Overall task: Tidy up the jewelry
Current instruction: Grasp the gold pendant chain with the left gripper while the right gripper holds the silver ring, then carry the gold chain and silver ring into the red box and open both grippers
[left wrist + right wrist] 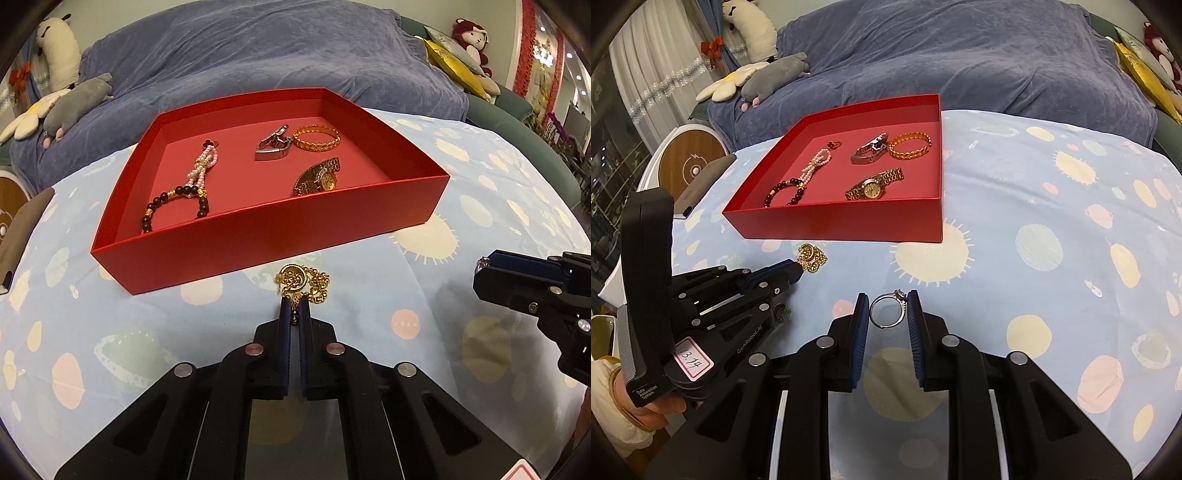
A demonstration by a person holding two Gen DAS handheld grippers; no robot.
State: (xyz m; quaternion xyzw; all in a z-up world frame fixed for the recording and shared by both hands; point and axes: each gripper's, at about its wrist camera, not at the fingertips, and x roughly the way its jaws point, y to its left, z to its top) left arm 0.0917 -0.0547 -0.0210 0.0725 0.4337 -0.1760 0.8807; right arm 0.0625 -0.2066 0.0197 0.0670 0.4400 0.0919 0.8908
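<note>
A red tray [258, 236] [834, 221] sits on the patterned tablecloth. It holds a bead bracelet [177, 203], a silver watch [271, 146], a gold bangle [316, 137] and a gold watch [319, 178]. My left gripper [294, 301] [798, 266] is shut on a gold chain necklace [301, 282] [812, 258] lying just in front of the tray. My right gripper [887, 297] [484, 266] is shut on a silver ring [888, 310], which stands upright between the pads above the cloth.
A small dark earring [783, 313] lies on the cloth by the left gripper. A grey notebook [701, 184] lies at the table's left edge. A blue-covered sofa [258, 55] with plush toys stands behind the table.
</note>
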